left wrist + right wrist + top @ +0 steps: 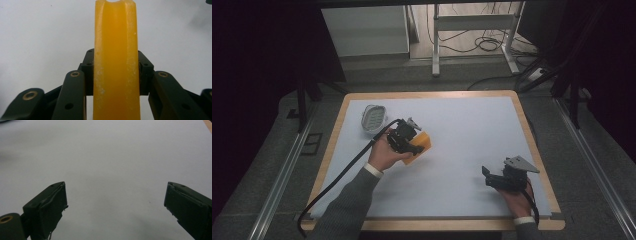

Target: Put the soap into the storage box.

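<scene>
The left gripper is clamping an orange block above the white table, near a soap dish. The right gripper is resting with jaws spread wide.

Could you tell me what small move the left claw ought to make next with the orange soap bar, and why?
Probably carry it left toward the white soap dish. The left claw is shut on the orange soap bar, the dish sits apart just beside it and looks empty, and the right claw rests open and idle.
</scene>
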`<state>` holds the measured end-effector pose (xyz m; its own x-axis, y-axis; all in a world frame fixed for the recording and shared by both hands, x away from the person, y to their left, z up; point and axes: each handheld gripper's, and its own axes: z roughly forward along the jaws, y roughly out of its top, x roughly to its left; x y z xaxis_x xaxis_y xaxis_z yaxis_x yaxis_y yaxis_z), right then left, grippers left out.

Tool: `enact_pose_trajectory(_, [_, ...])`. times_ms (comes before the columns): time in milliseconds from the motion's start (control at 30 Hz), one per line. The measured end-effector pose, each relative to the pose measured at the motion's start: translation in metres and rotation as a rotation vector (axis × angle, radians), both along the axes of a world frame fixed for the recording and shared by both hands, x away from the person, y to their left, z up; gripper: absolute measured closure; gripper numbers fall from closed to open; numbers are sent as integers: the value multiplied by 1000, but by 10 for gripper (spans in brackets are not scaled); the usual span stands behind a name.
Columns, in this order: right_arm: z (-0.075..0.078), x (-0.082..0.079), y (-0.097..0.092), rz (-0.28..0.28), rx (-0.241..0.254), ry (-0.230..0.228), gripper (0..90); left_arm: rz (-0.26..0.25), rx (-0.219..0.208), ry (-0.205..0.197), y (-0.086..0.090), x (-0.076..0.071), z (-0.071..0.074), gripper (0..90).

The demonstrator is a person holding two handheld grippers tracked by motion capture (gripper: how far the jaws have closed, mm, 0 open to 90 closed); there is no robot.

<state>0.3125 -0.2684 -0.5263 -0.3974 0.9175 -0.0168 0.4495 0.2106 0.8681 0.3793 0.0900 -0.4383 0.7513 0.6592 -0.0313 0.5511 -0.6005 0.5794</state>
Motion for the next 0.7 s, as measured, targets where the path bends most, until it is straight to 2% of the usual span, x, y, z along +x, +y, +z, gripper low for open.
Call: enact_pose_trajectory(700, [0,0,0,-3,-1,-1,47,29,-20,-14,13,5,11,612])
